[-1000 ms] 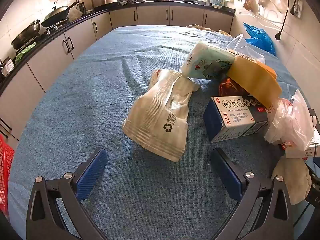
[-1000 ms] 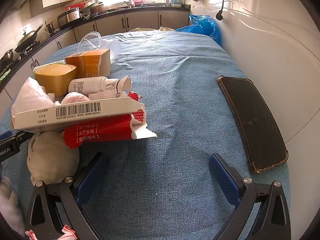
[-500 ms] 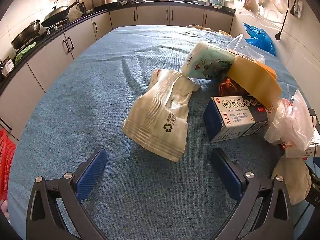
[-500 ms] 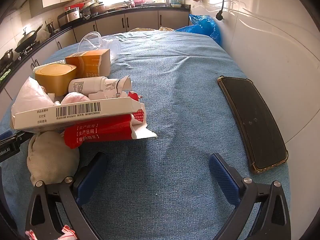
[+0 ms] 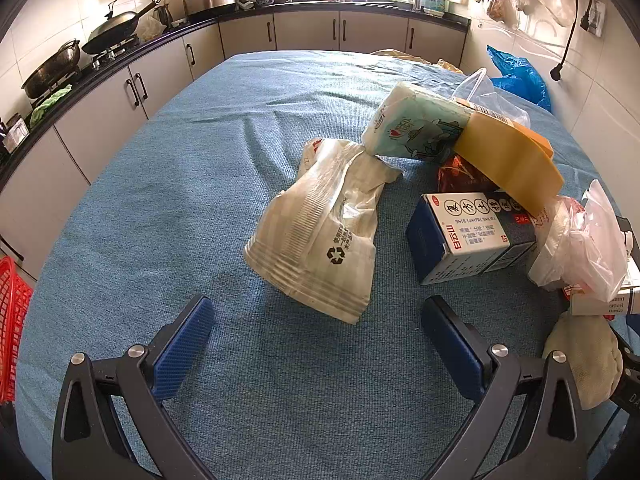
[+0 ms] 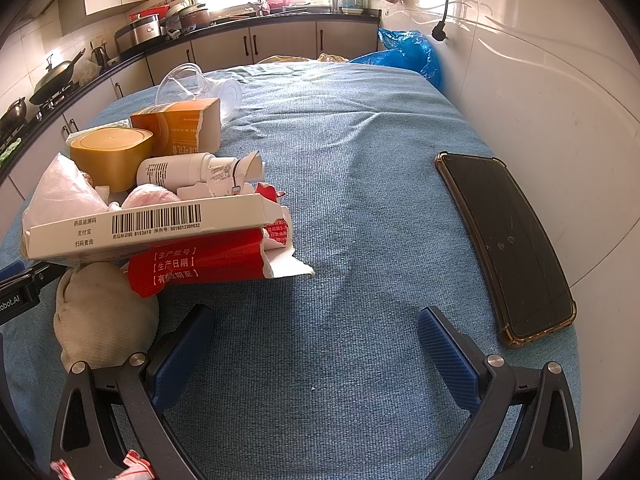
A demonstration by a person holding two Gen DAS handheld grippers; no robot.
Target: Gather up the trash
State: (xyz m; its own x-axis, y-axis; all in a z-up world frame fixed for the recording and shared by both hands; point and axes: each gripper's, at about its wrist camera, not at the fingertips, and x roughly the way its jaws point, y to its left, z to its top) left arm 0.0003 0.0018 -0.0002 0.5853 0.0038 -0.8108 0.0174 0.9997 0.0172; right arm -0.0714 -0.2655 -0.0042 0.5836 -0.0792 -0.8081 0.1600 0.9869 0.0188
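While both tools hover low over the blue cloth-covered table (image 5: 160, 184), neither one holds anything: left gripper (image 5: 316, 336) has its jaws spread wide, blue pads (image 5: 182, 346) clear of everything, and right gripper (image 6: 316, 340) is equally wide with only bare cloth between its fingers. Trash pile sits mid-table. From the left wrist view: crumpled beige wrapper (image 5: 320, 232) at 12 o'clock just ahead of the jaws, blue-and-white carton (image 5: 464, 236) at 1 o'clock beside it, tissue pack (image 5: 416, 128) further out leaning on a yellow box (image 5: 508, 160), white plastic bag (image 5: 580, 240) at 2 o'clock, beige cloth lump (image 5: 584, 360) at 3 o'clock. From the right wrist view: white barcode box (image 6: 148, 228) lying on a torn red box (image 6: 208, 264) at 10 o'clock, white bottle (image 6: 180, 168) behind them. Black phone (image 6: 504, 240) lies at 2 o'clock by the wall, well apart from the pile.
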